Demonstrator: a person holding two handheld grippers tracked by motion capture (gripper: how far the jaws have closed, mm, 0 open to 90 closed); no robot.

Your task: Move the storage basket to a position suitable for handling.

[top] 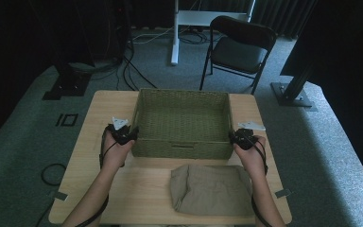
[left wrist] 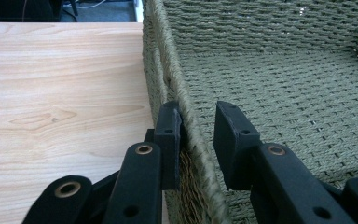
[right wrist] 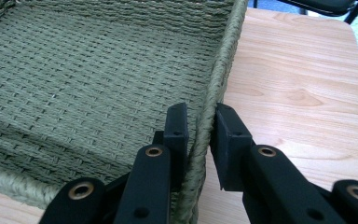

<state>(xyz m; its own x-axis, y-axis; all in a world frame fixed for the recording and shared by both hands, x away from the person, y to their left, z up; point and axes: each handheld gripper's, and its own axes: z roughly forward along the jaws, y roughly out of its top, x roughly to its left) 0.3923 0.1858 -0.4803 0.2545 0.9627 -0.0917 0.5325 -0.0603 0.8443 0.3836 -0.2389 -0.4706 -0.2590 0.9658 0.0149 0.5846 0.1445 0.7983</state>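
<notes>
Basket [top: 183, 124] walls are straddled by both grippers: the green woven basket is seen on the wooden bench [top: 90, 156], towards its far half, open side up and empty. In the left gripper view, the left gripper [left wrist: 197, 140] is set over the rim of the left wall; one jaw is pressed against the outside, while a small gap is seen between the other jaw and the wall, so a firm clamp cannot be confirmed from that view. In the right gripper view, the right gripper [right wrist: 200, 140] is clamped on the right wall, whose rim is pinched and bent slightly between the jaws. The lower wall is cut off by the gripper bodies in both gripper views. Bare bench is left on either side of the basket. A folded khaki cloth [top: 212, 190] lies near the front edge, just apart from the basket, and a black folding chair [top: 238, 47] stands beyond the bench.
</notes>
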